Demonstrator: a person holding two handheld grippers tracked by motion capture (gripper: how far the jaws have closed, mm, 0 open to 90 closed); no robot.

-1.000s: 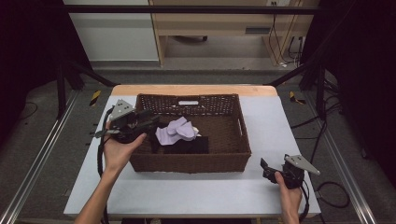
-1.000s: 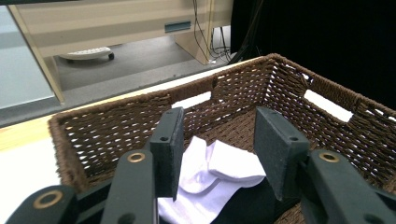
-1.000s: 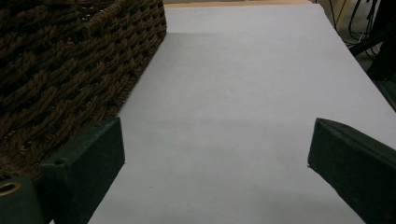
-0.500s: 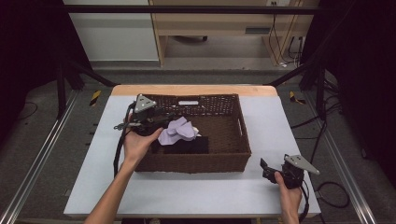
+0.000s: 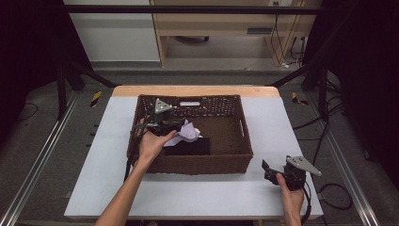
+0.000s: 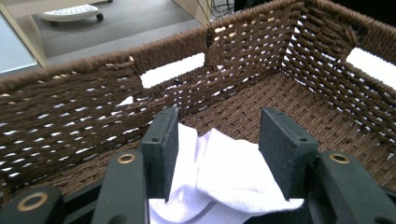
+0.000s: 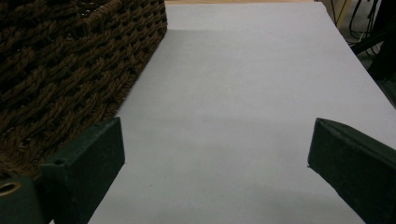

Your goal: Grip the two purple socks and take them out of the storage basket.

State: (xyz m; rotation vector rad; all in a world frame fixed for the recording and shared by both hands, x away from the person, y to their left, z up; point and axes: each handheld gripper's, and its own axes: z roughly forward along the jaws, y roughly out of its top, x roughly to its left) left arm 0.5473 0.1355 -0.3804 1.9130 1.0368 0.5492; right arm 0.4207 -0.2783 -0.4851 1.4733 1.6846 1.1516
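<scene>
A brown wicker basket (image 5: 247, 141) stands in the middle of the white table (image 5: 282, 117). Inside it lie a crumpled white cloth (image 5: 188, 133) and, nearer the front wall, a flat black cloth (image 5: 190, 147). My left gripper (image 5: 181, 125) is inside the basket at its left side. In the left gripper view it (image 6: 217, 135) is open, the white cloth (image 6: 219, 177) lying low between its jaws with a gap on each side, and the woven wall (image 6: 70, 121) rises behind. My right gripper (image 5: 267, 169) rests open near the table's front right; its own view shows it (image 7: 215, 149) holding nothing.
The basket's wall (image 7: 70, 60) stands just left of the right gripper's left jaw, with bare table (image 7: 243, 70) ahead. Metal frame rails run along both sides of the table. A wooden desk and cables stand beyond the far edge.
My left gripper has moved right from the basket's left rim to inside the basket, over the white cloth. The right gripper has stayed still.
</scene>
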